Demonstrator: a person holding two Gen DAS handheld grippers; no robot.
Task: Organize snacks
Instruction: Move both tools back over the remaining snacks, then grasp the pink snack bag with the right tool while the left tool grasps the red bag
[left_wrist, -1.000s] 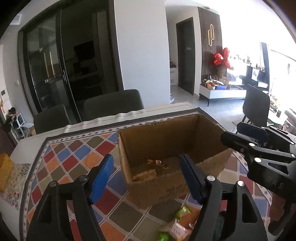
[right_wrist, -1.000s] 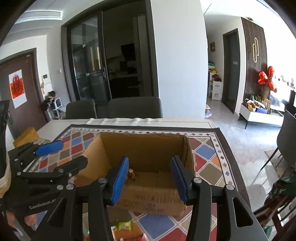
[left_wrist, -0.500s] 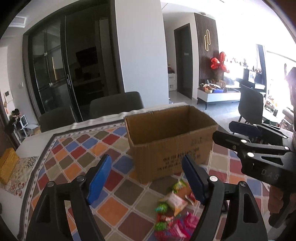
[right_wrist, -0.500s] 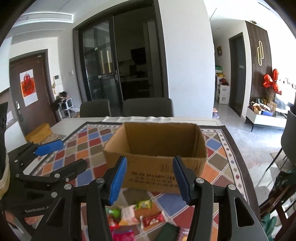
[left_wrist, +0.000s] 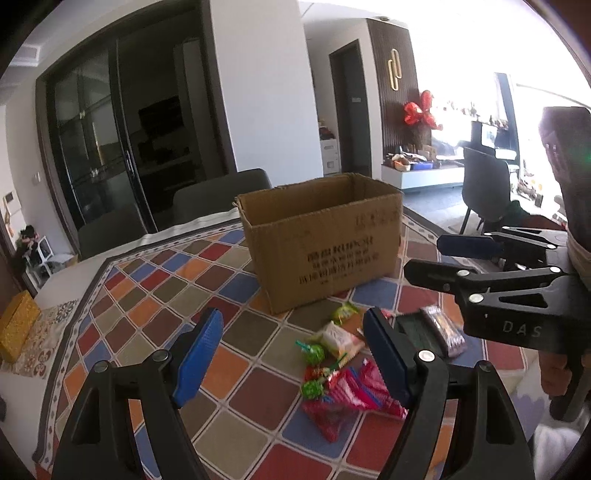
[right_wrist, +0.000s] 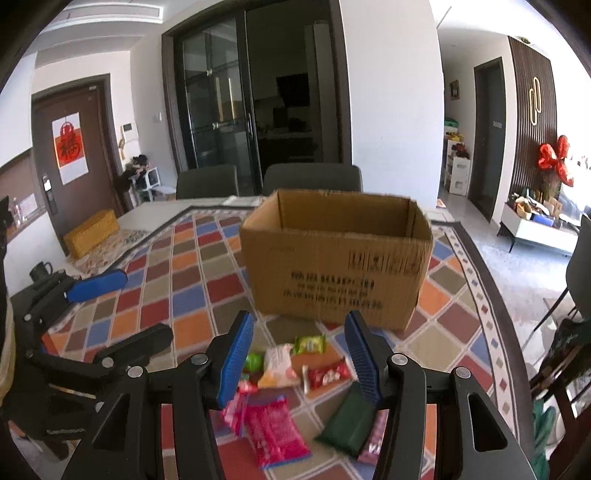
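An open cardboard box (left_wrist: 325, 243) (right_wrist: 336, 258) stands on the checkered tablecloth (left_wrist: 155, 295). A pile of snack packets lies in front of it: pink packets (left_wrist: 347, 395) (right_wrist: 275, 430), a white packet (left_wrist: 338, 339) (right_wrist: 279, 363), green candies (left_wrist: 314, 352), a dark green packet (right_wrist: 347, 422) and a red bar (right_wrist: 328, 374). My left gripper (left_wrist: 291, 354) is open and empty above the pile. My right gripper (right_wrist: 299, 358) is open and empty above the pile too; it also shows in the left wrist view (left_wrist: 439, 258).
Dark chairs (right_wrist: 314, 181) stand behind the table. A yellow box (right_wrist: 90, 232) and a dark mug (right_wrist: 40, 271) sit at the table's left side. The table's right edge (right_wrist: 509, 350) drops to the floor, with another chair (left_wrist: 484, 192) there.
Both grippers have drawn back and lowered from over the box. The box's inside is out of sight and the snack pile in front has come into view.
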